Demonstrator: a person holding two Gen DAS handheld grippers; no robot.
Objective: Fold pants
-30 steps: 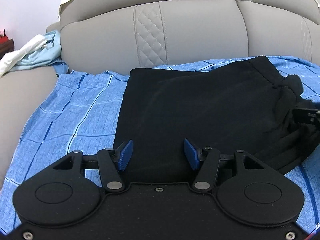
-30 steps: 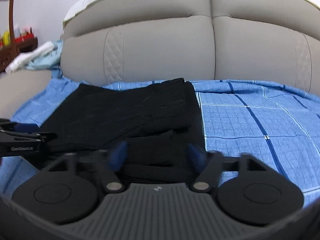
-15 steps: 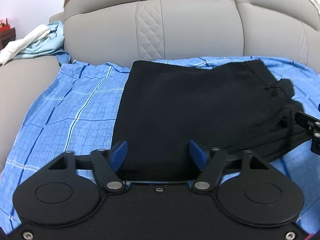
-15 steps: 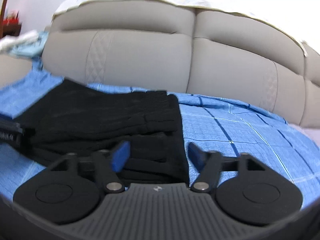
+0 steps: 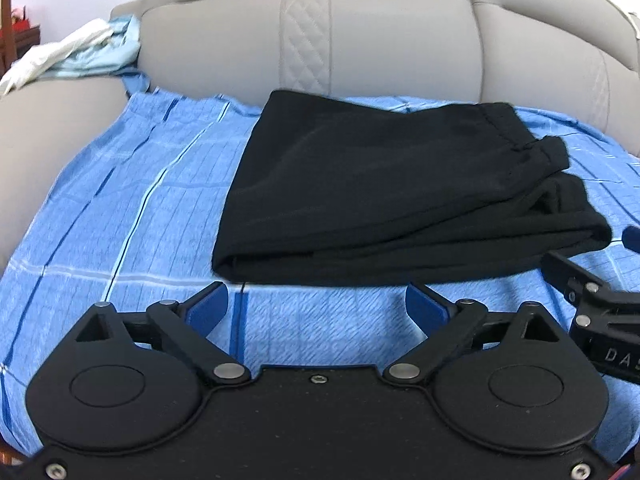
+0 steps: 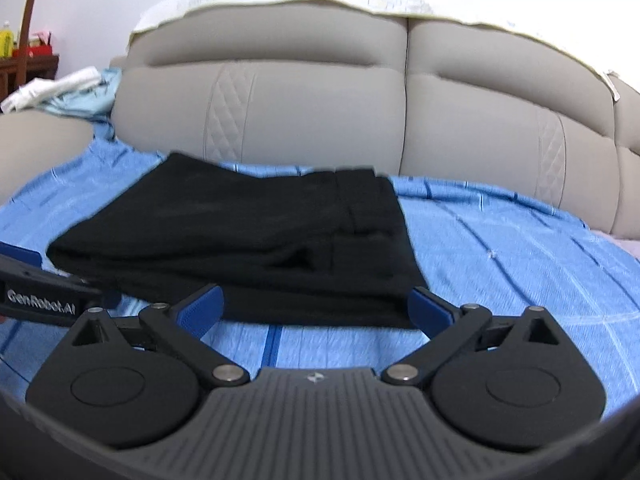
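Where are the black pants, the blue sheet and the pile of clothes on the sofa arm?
black pants [image 5: 360,184], left wrist view, middle of the top layer.
blue sheet [image 5: 120,216], left wrist view, bare part left of the pants.
pile of clothes [image 5: 80,54], left wrist view, middle of the pale heap.

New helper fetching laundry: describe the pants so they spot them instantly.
Find the grey sofa and the blue checked sheet spread over its seat. The pants lie folded in a flat stack on it, the only black cloth there.
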